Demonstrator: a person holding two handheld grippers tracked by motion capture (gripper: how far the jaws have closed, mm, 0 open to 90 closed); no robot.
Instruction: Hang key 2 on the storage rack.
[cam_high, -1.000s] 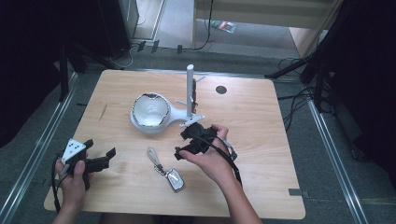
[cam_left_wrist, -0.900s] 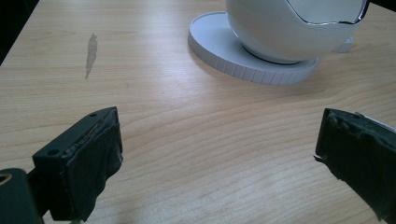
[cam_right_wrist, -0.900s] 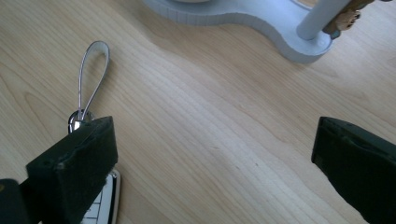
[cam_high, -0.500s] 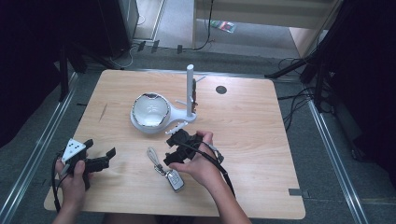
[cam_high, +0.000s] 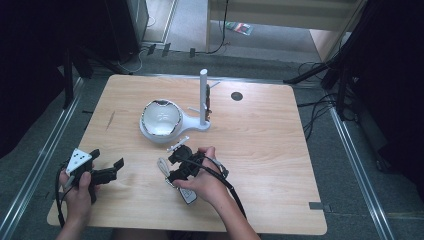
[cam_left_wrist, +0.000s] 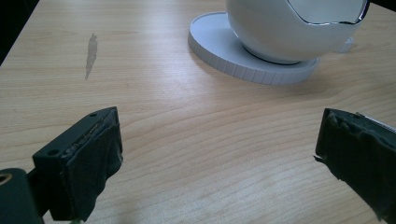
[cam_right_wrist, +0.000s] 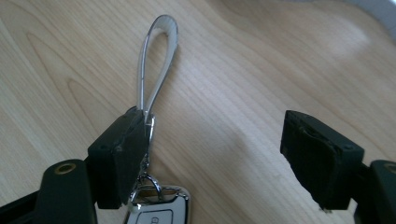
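No brand or lettering can be read anywhere. The right gripper (cam_high: 176, 165) sits low over the one car key (cam_right_wrist: 156, 210) at lower centre of the high view; its jaws have just been closing yet stand apart, one beside the key's strap loop (cam_right_wrist: 156, 60), nothing pinched. The left gripper (cam_high: 102, 170), lower left, has jaws spread wide over bare surface (cam_left_wrist: 196, 140). One white bowl (cam_high: 161, 117) sits on one stand (cam_high: 204, 95).
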